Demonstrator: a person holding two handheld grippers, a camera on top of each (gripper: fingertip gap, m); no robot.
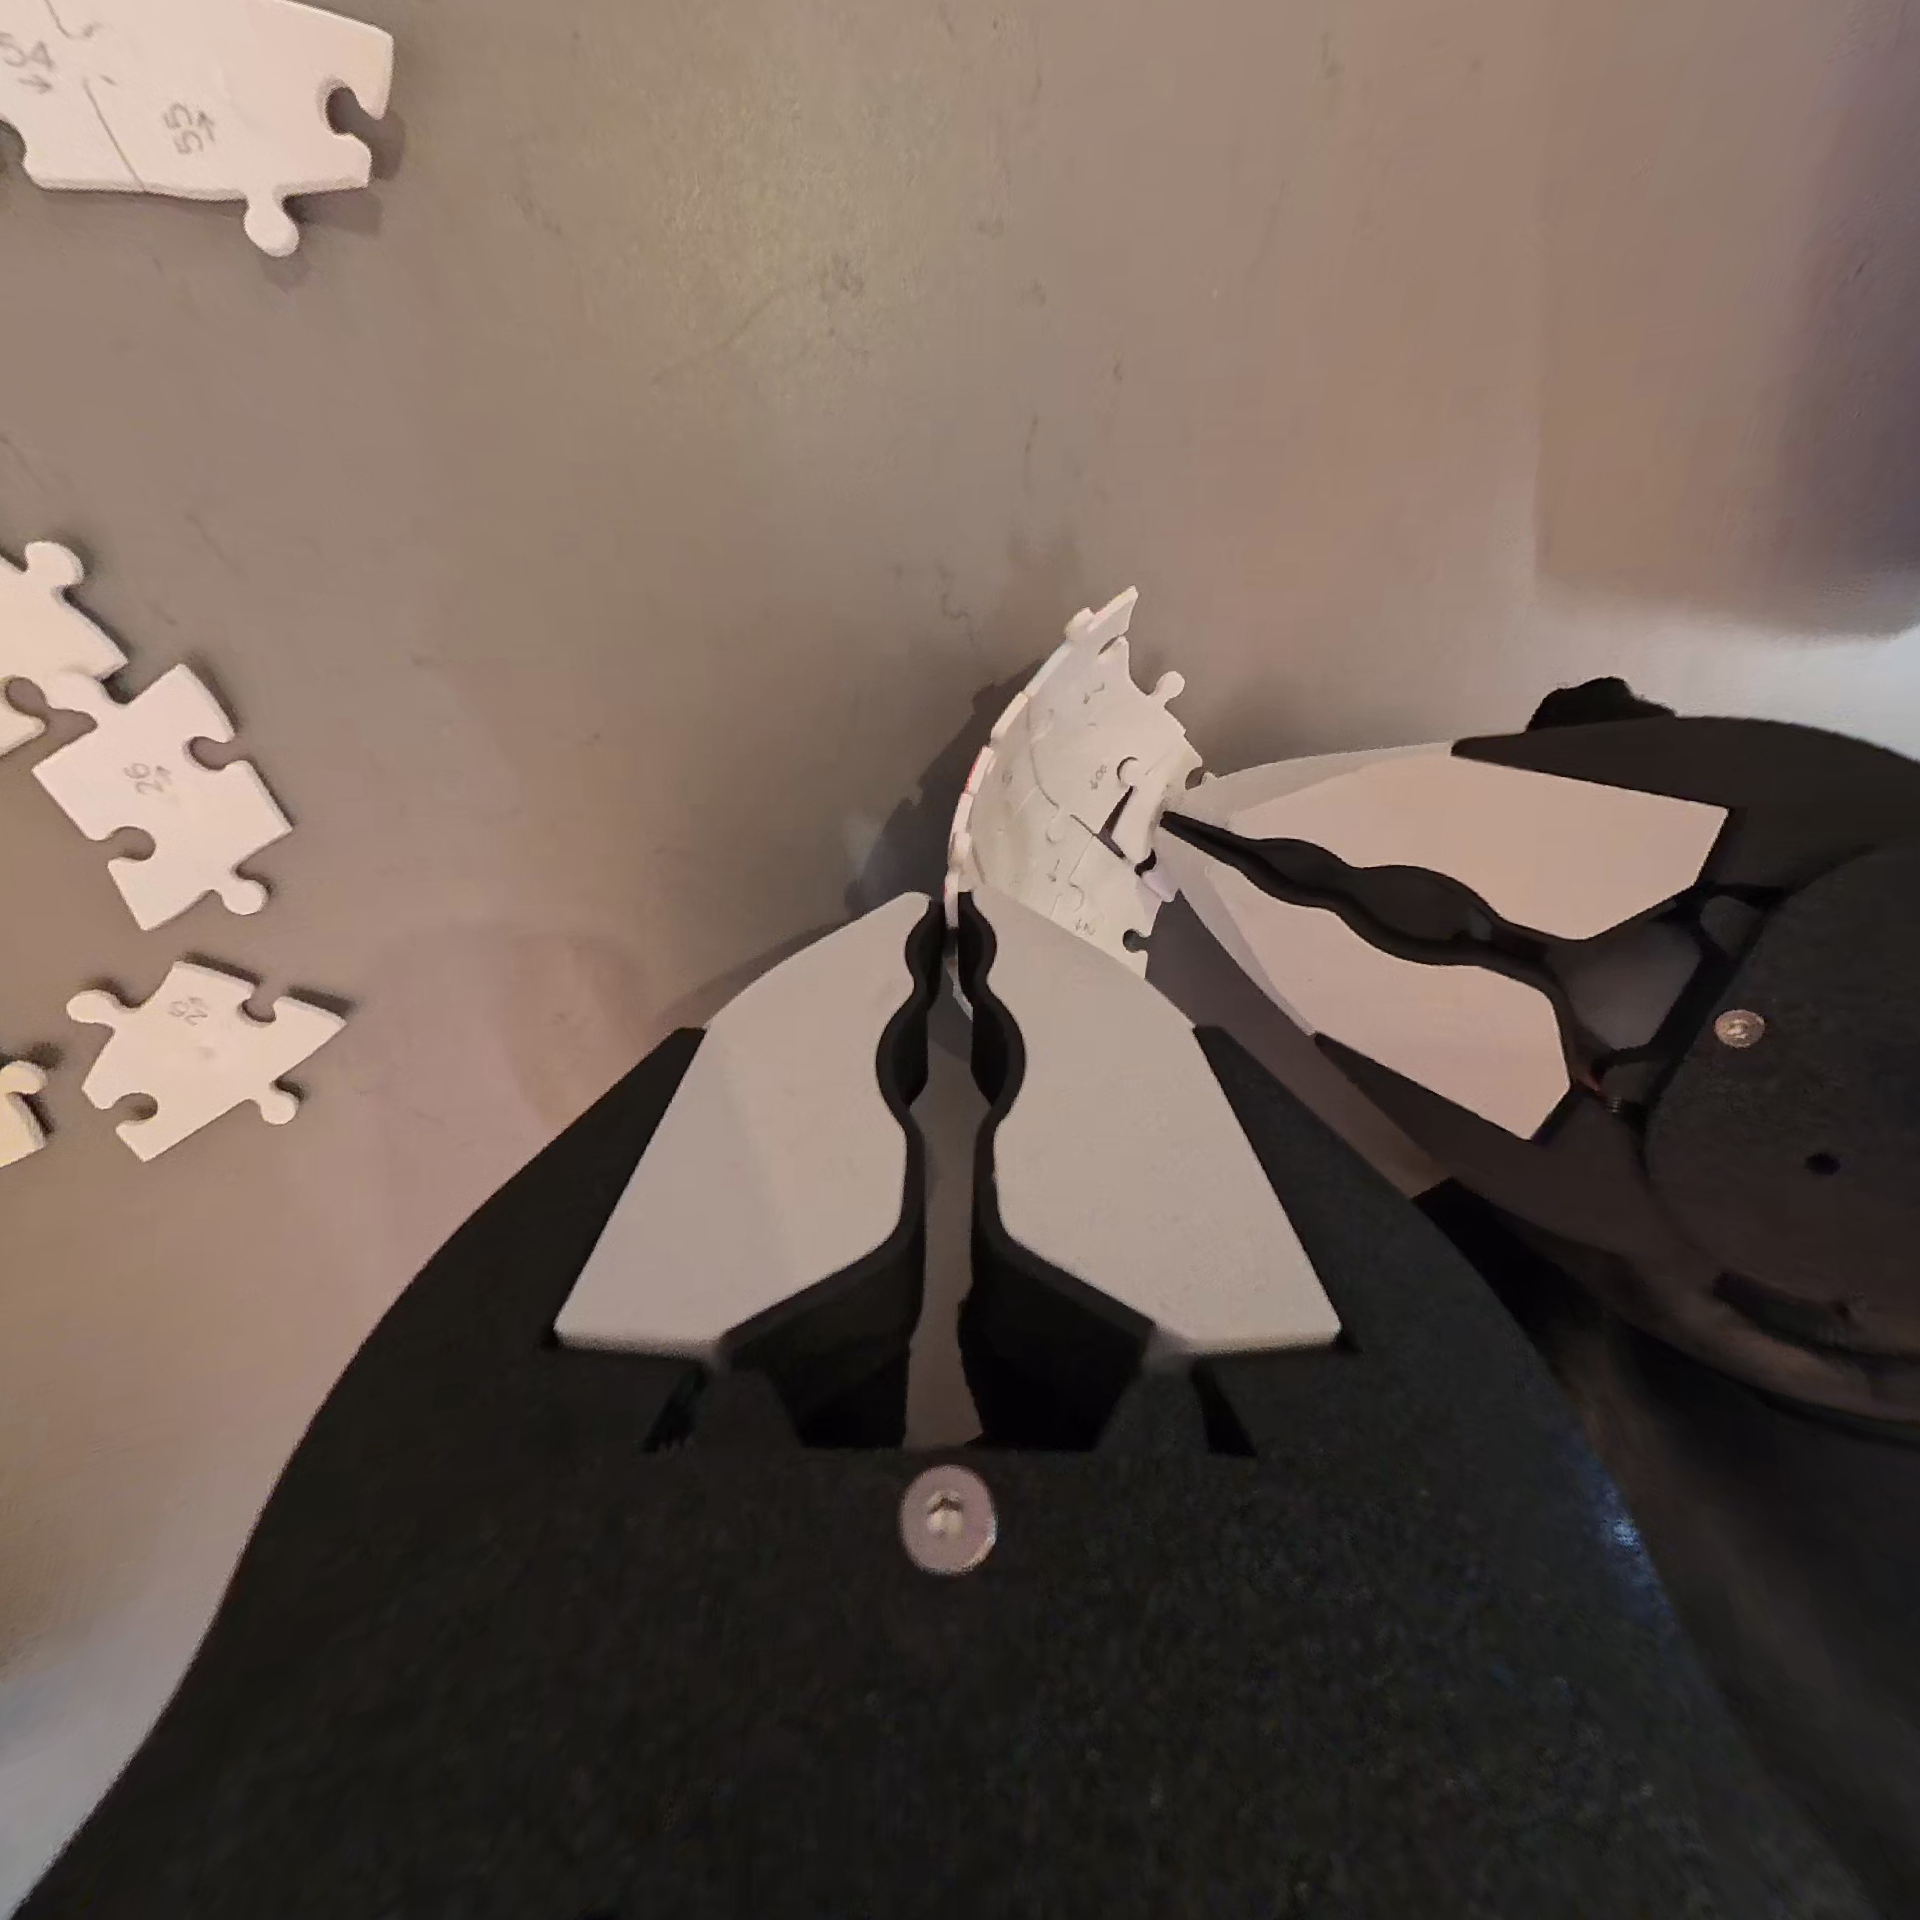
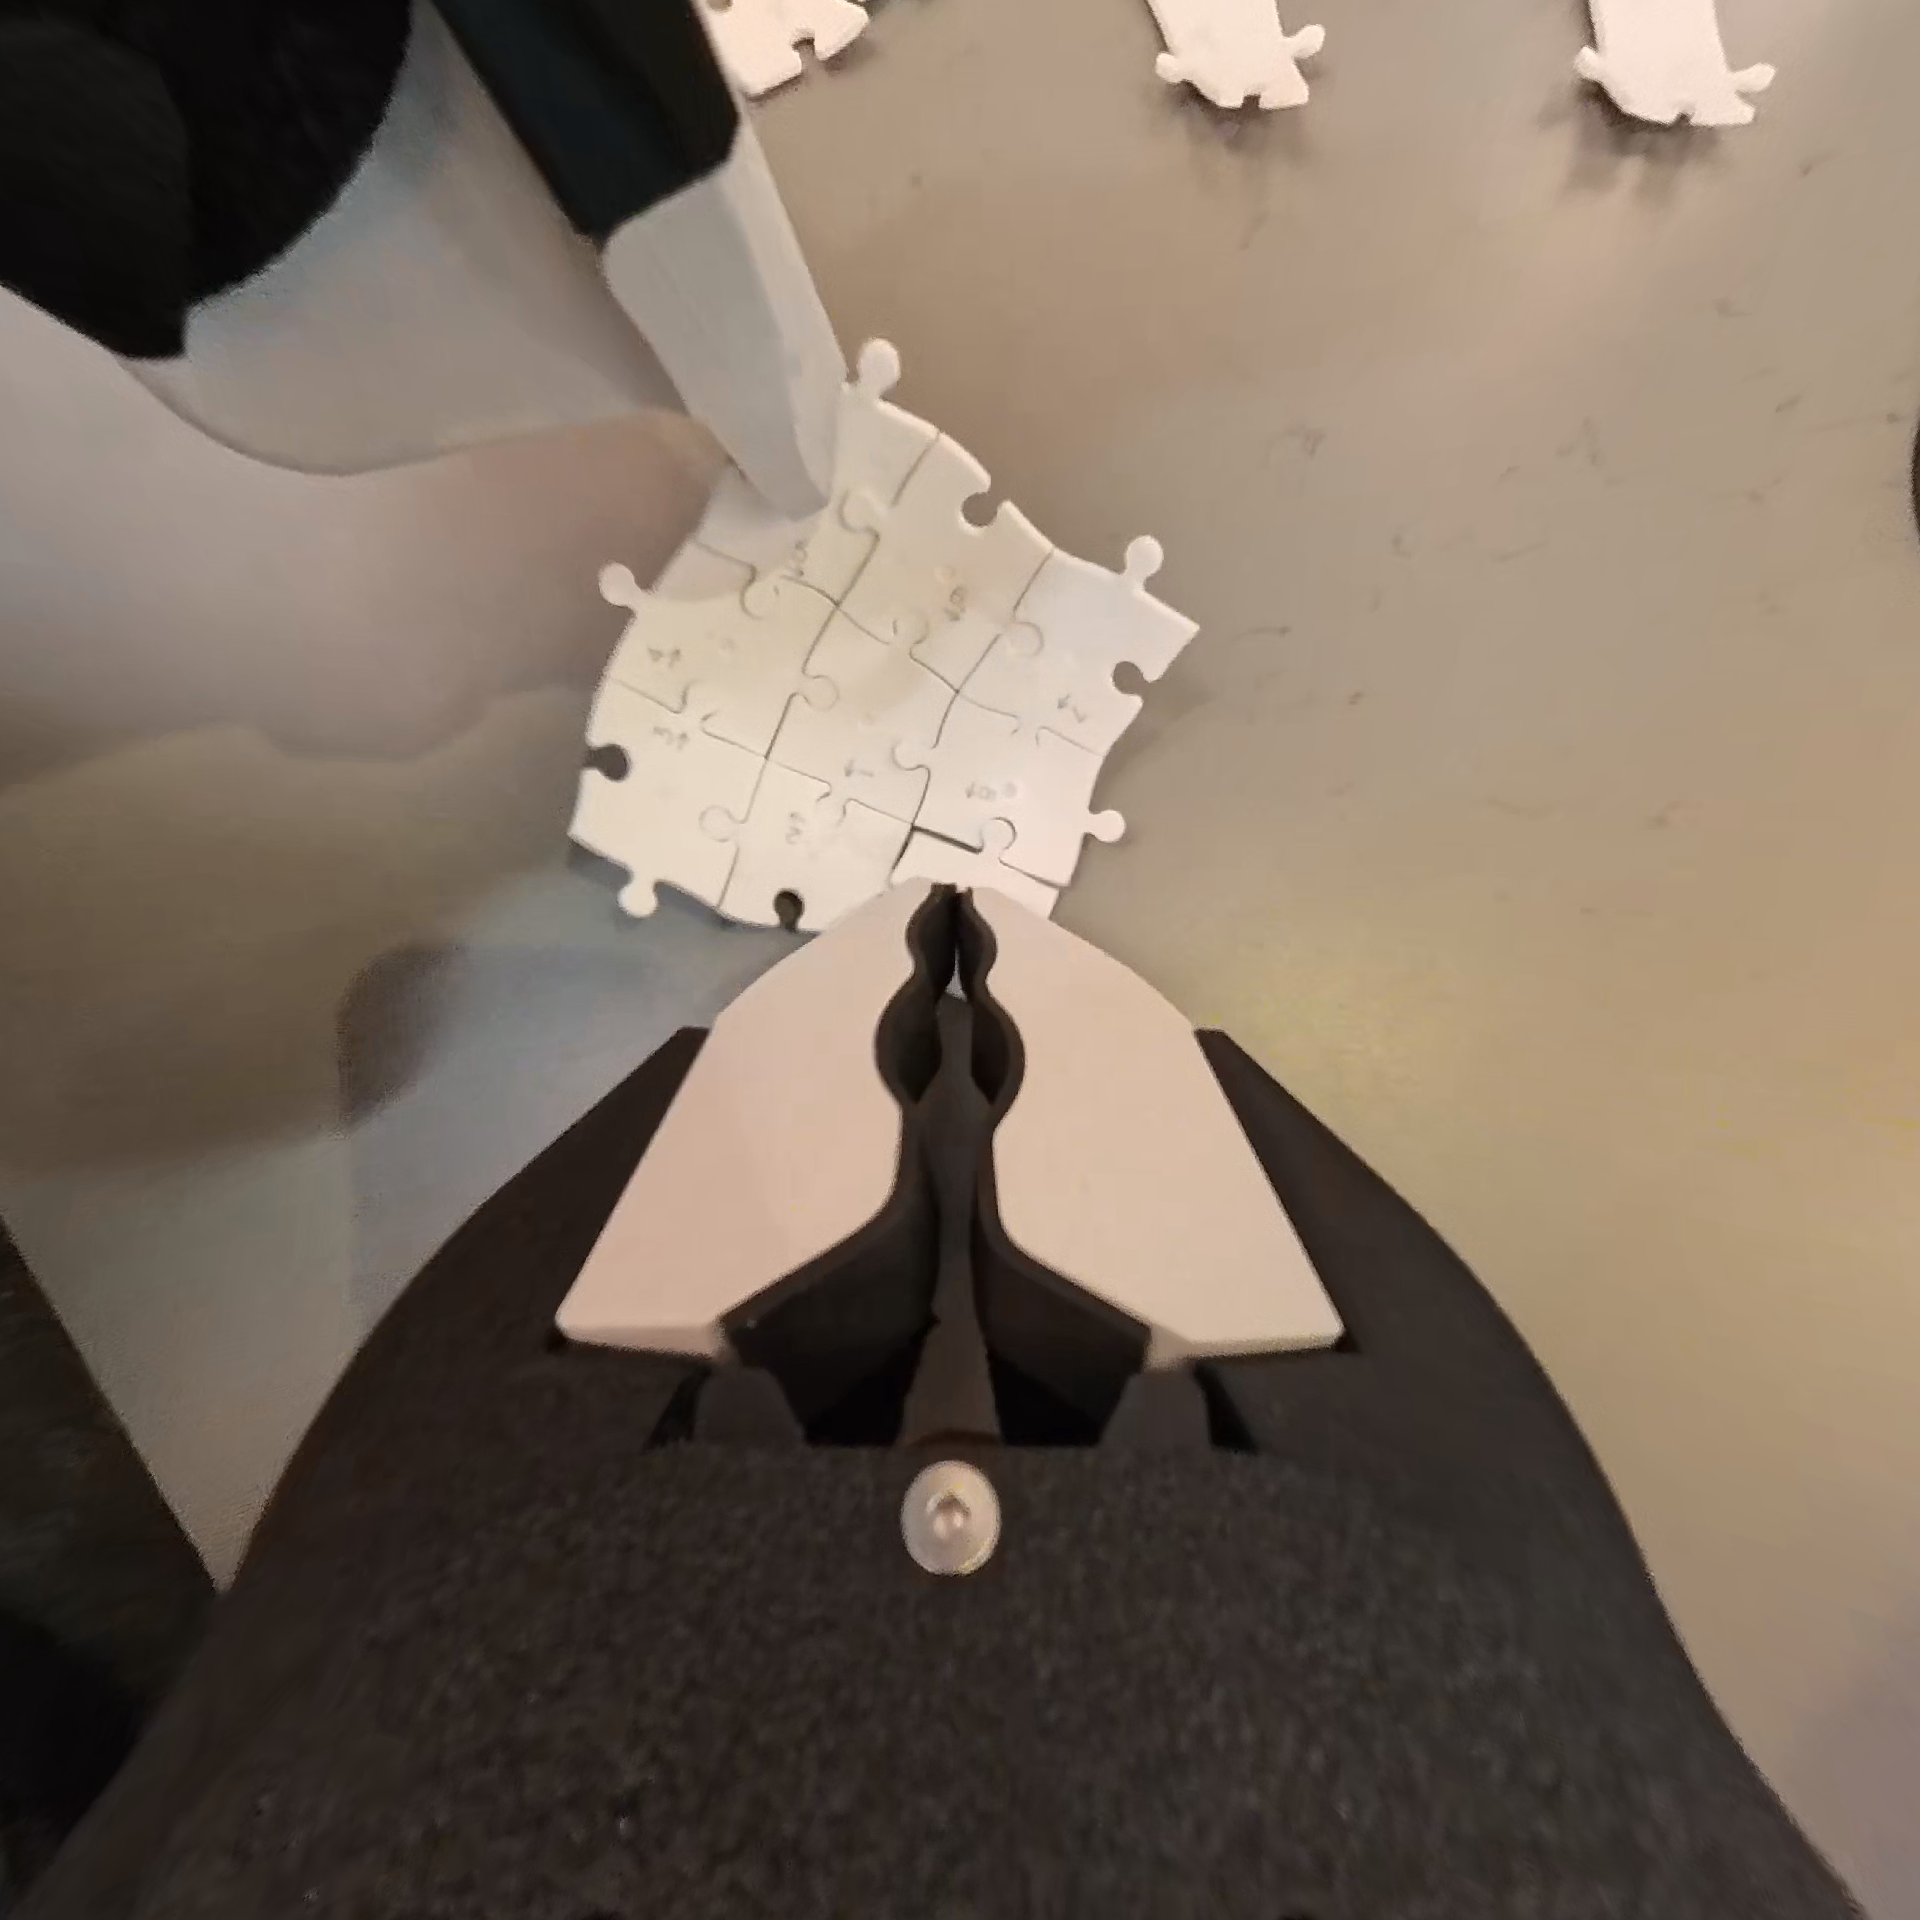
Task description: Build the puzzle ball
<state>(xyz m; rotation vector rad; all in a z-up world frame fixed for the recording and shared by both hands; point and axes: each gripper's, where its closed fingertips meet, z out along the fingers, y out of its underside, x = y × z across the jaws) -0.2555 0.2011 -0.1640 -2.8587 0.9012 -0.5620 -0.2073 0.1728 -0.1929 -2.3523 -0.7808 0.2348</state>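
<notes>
A curved white panel of joined plastic puzzle pieces (image 2: 873, 686) hangs over the grey table (image 2: 1455, 623), pinched at opposite edges by the left gripper (image 1: 951, 914) and right gripper (image 2: 956, 902), both nearly closed. Loose white pieces (image 1: 161, 795) lie at nine o'clock in the left wrist view, so most of the ball remains unbuilt.

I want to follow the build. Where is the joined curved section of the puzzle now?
The joined section is held above the grey table, between both grippers: the right gripper pinches its near edge, the left gripper its far-left edge. Loose pieces lie farther away.
</notes>
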